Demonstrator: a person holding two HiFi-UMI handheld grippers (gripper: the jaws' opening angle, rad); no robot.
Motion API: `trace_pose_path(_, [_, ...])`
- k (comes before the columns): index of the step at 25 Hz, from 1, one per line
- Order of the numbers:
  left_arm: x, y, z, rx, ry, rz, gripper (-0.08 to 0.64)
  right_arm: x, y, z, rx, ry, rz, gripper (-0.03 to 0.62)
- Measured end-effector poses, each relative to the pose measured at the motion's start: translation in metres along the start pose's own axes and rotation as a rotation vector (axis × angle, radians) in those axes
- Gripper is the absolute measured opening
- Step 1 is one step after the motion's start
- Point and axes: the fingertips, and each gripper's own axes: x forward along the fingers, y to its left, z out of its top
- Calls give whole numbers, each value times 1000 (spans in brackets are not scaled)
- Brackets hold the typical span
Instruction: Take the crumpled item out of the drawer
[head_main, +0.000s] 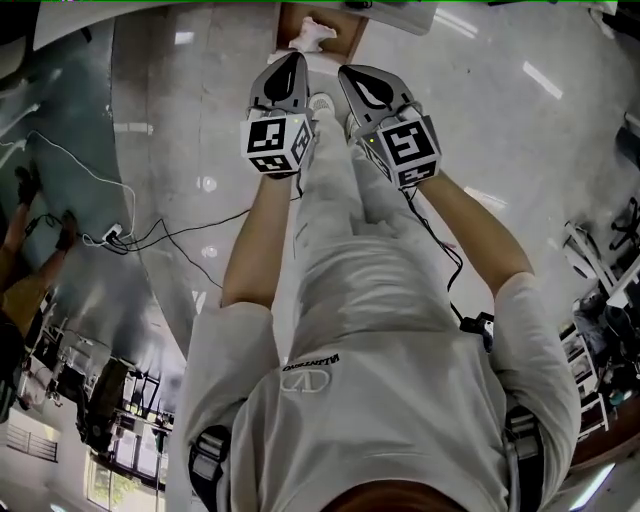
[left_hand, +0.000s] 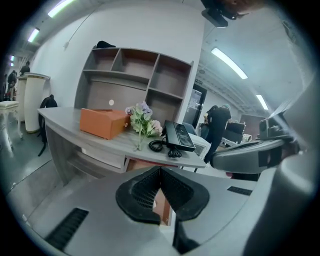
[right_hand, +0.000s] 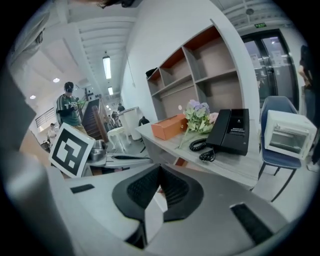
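In the head view a brown drawer (head_main: 345, 30) stands open at the top edge, with a white crumpled item (head_main: 312, 35) lying in it. Both grippers are held side by side in front of the person's legs, short of the drawer. My left gripper (head_main: 293, 60) is shut, its ribbed pads meeting at the tips (left_hand: 160, 171) with nothing between them. My right gripper (head_main: 352, 75) is shut too, tips together (right_hand: 160, 170) and empty. From the gripper views the drawer (left_hand: 145, 164) shows as a brown strip under the desk top; the crumpled item is not seen there.
A grey curved desk (left_hand: 95, 140) carries an orange box (left_hand: 102, 122), a bunch of flowers (left_hand: 142, 117) and a black telephone (left_hand: 179, 136), with open shelves (left_hand: 135, 75) behind. A blue chair (right_hand: 292, 150) stands at the right. Cables (head_main: 150, 235) run over the glossy floor. People stand in the background.
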Motion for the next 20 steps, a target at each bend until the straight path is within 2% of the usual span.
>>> trace_pose_path(6, [25,1,-38,41,60,-27,2,31,-9,-29,38,21,-18,2])
trace_pose_path(12, [44,13,-73,21,104,-37,3,55,-18,-64,98,52,-42,2])
trace_pose_path(20, [69,32,-107,36,144,-38,9,77,-39,-103,168,79,-82,2])
